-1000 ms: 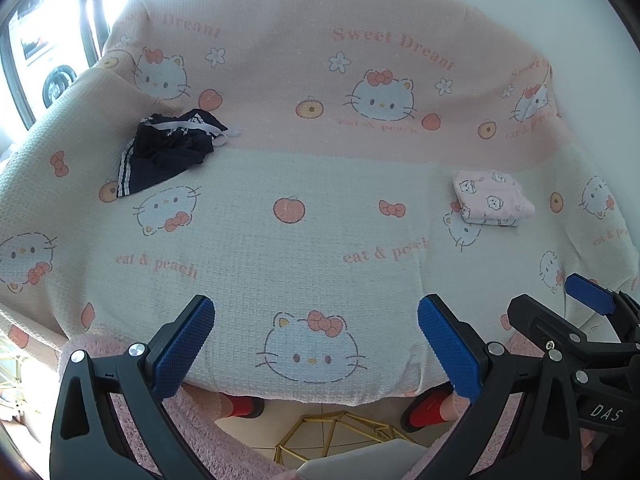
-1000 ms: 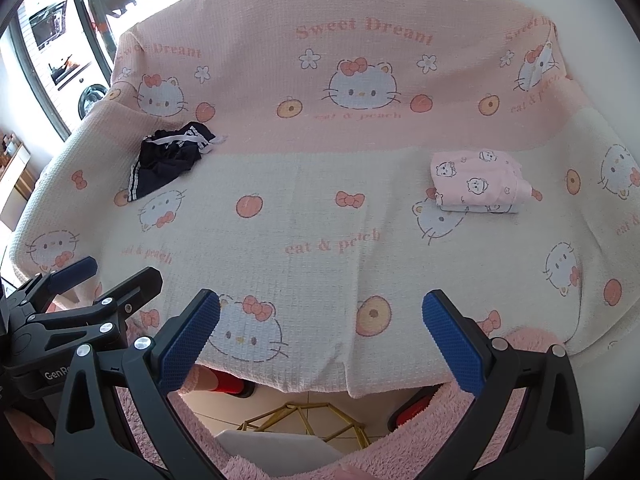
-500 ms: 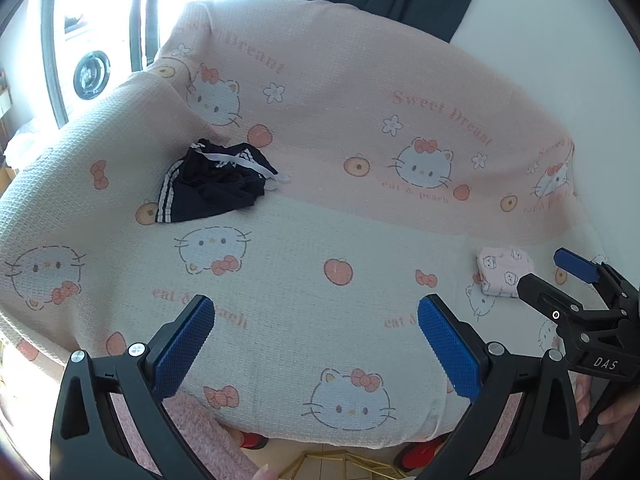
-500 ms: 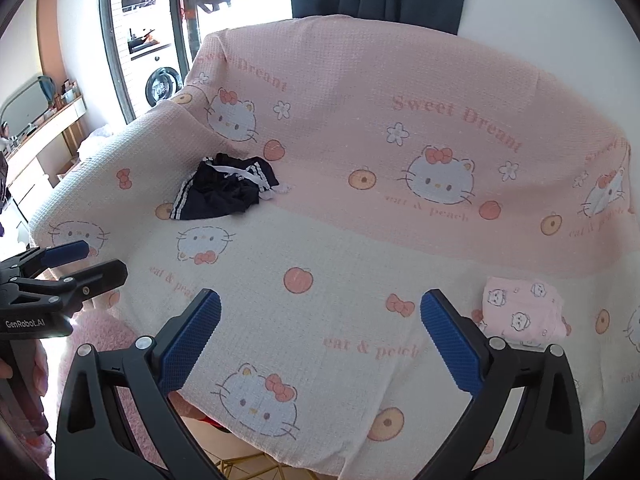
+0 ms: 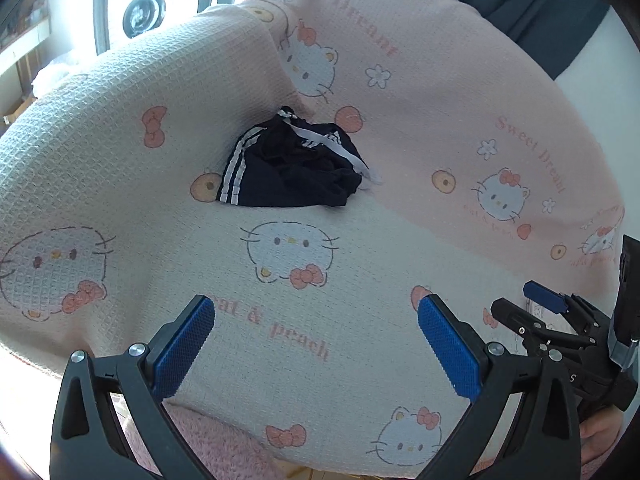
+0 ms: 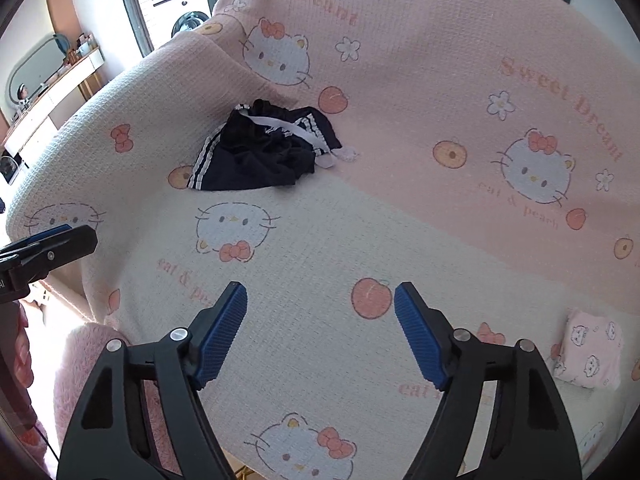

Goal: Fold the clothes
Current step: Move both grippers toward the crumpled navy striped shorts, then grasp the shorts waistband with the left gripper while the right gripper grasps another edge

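Work surface: a sofa draped in a waffle-weave cover (image 6: 360, 240), cream on the seat and pink on the backrest, printed with cat faces, peaches and bows. A glazed door with a washing machine behind it (image 6: 188, 20) stands at upper left.

Left gripper (image 5: 316, 344): jaws spread wide, nothing between the blue pads (image 5: 182, 344); only the cover lies beneath them. Right gripper (image 6: 320, 332): jaws have just been closing but remain apart, with nothing between them and no grip on any item.

Task item: a crumpled dark navy garment (image 6: 260, 152) with white side stripes and a white drawstring lies at the seat-to-backrest crease, ahead of both grippers and well apart from their fingertips, slightly left of the right gripper's centreline.

A folded pink printed garment (image 6: 592, 354) lies on the seat to the right of the right gripper, beyond its right finger.

Each gripper appears at the edge of the other's view.
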The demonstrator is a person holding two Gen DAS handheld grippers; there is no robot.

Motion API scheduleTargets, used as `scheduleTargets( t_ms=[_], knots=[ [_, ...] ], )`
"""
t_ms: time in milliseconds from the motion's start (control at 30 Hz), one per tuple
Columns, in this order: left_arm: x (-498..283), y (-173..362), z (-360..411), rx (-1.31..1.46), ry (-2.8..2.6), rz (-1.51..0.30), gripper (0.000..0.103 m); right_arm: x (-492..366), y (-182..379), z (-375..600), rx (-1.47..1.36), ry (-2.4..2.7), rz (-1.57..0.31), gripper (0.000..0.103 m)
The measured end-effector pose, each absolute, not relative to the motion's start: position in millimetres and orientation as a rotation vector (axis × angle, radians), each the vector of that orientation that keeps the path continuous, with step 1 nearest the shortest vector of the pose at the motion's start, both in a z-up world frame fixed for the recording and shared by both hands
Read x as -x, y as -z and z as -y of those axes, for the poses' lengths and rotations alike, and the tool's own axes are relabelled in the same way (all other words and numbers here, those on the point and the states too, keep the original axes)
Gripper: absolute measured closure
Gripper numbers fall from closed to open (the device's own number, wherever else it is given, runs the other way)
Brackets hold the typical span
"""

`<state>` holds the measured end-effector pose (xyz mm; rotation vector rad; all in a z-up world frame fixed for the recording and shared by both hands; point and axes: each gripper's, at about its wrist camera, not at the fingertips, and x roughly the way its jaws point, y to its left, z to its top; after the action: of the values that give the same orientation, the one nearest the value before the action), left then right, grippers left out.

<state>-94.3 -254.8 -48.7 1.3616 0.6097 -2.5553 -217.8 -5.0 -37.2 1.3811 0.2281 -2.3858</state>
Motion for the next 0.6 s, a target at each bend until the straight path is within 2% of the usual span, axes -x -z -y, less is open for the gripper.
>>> scheduleTargets(
  t_ms=[267, 600],
  knots=[
    [180.6, 119.8, 304.5, -1.419, 2.428, -0.706, 0.0, 299.2, 97.2, 54.4, -1.499, 2.34, -0.197, 0.025],
    [259.4, 192.5, 352.1, -1.438, 2.327, -0.722, 0.0, 389.3, 162.8, 104.1, -1.549, 2.316, -0.173, 0.026]
  ],
)
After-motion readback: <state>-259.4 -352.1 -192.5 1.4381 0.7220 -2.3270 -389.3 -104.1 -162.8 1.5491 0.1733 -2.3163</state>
